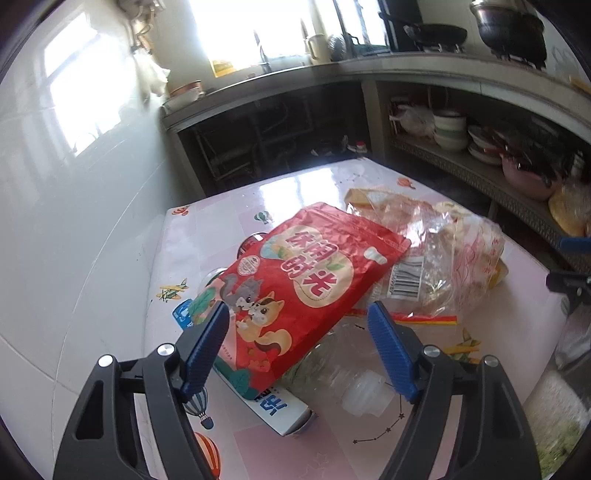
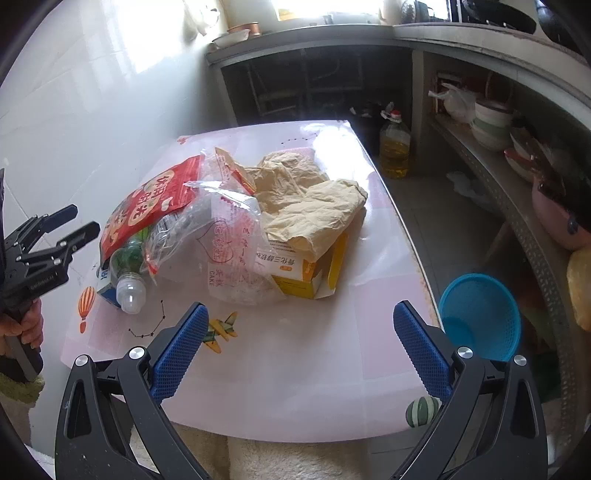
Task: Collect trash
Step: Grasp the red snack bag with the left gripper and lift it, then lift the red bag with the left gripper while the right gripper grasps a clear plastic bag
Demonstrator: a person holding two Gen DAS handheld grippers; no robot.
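Both grippers, left gripper (image 1: 297, 321) and right gripper (image 2: 301, 325), seen open, empty; glossy red foil snack pouch (image 1: 306, 273) may be dragged off the clear plastic bottle (image 1: 343, 369), toppling the pile

A home kitchen — a wok (image 1: 436, 33) and pot (image 1: 511, 31) sit on the stove, stacked bowls (image 1: 450, 129) fill a shelf, cooking oil (image 2: 395, 147) stands on the floor.

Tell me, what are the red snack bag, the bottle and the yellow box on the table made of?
Red snack bag: glossy foil-like plastic film, judging by its crinkles and shine. Bottle: clear plastic, see-through and dented, with a whitish cap. Yellow box: thin printed cardboard, seemingly, with a flap folded open.
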